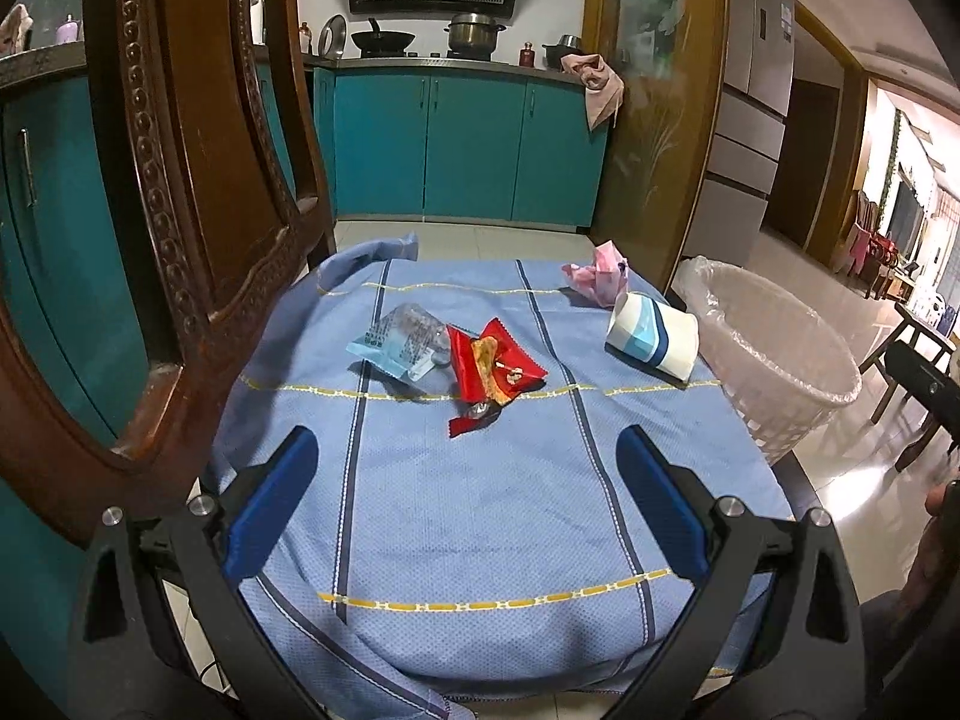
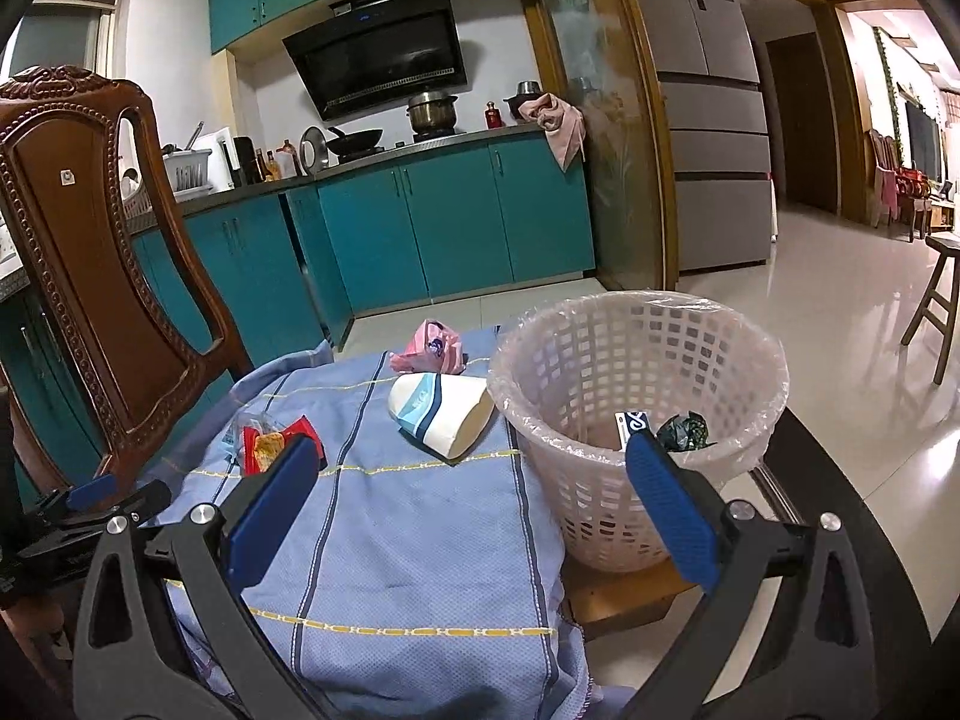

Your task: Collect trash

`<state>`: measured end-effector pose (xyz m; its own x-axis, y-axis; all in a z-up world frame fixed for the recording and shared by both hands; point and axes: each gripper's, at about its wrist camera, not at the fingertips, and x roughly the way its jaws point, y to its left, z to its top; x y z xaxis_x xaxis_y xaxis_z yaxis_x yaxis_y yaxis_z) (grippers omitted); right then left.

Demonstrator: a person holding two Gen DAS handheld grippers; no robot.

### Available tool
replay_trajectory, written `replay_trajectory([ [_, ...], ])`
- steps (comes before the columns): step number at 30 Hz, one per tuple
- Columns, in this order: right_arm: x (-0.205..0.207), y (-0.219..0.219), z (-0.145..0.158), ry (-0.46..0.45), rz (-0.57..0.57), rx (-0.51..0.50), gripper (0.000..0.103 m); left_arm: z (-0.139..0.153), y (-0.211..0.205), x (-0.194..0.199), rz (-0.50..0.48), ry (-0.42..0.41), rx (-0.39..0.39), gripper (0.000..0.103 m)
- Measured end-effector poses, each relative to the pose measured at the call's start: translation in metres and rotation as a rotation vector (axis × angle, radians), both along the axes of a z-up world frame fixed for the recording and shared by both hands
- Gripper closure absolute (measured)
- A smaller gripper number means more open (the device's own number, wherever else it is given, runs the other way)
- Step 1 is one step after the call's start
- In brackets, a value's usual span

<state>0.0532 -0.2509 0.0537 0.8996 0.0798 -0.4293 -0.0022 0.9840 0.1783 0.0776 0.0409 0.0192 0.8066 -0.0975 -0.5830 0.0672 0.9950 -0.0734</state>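
Left claw [image 1: 468,474] wide apart, its blue ribbed pads [image 1: 273,510] gripping nothing, hovering above a blue woven cloth [image 1: 480,510] with yellow and navy stripes that drapes the surface. Right claw [image 2: 474,492] just as wide and just as bare, textured blue pads [image 2: 675,510] on black arms.

Out from the left claw, at 12 o'clock: a crinkled red foil wrapper [image 1: 495,372] lying flat, glossy, with a yellow strip across it. Touching it at 10 o'clock, a clear plastic packet [image 1: 399,339] with a pale blue printed end. Round at 1 o'clock, a paper cup [image 1: 651,336] tipped on its side, white with blue bands (open mouth facing right in the right wrist view). Beyond it, near the cloth's far edge, a crumpled pink wrapper [image 1: 597,279], bunched into a loose ball.

From the right claw, at 1 o'clock: a round white lattice basket [image 2: 606,360], lined with a thin clear bag folded over the rim. Inside, a dark crumpled wrapper [image 2: 684,429] and a small card-like packet [image 2: 630,420], partly hidden behind the pad. The basket stands just beside the cloth's right edge.

At 9 o'clock, a carved brown wooden chair [image 2: 90,252] with beaded trim.
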Motion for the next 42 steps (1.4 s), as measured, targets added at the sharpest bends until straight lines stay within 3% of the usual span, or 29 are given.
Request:
replay_trajectory([
  [7,0.003,0.002,0.000,0.014,0.009,-0.004,0.003,-0.001,-0.001,0.000,-0.005,0.003,-0.001,0.004],
  [10,0.000,-0.004,0.005,-0.020,-0.027,0.020,0.003,0.000,-0.010,0.003,-0.035,-0.011,0.007,0.004],
  [12,-0.001,-0.013,0.006,-0.039,-0.063,0.056,0.003,0.002,-0.026,0.011,-0.114,-0.013,0.035,0.004],
  [17,-0.003,-0.036,0.005,-0.051,-0.141,0.144,0.003,-0.002,-0.089,0.049,-0.426,-0.023,0.145,0.004],
  [21,0.003,-0.039,0.002,-0.028,-0.135,0.150,0.003,-0.018,-0.128,0.095,-0.534,0.022,0.159,0.004],
  [28,0.007,-0.040,0.002,-0.019,-0.111,0.145,0.003,-0.046,-0.164,0.159,-0.589,0.106,0.204,0.004],
  [34,0.013,-0.041,-0.001,0.001,-0.098,0.160,0.003,-0.062,-0.187,0.185,-0.640,0.165,0.239,0.004],
  [36,0.014,-0.037,-0.002,0.003,-0.090,0.153,0.003,-0.065,-0.191,0.191,-0.633,0.188,0.233,0.017],
  [40,0.018,-0.033,-0.003,0.014,-0.080,0.142,0.003,-0.059,-0.182,0.180,-0.629,0.199,0.188,0.019],
  [42,0.022,-0.029,-0.003,0.018,-0.066,0.130,0.003,-0.046,-0.169,0.163,-0.604,0.157,0.179,0.019],
])
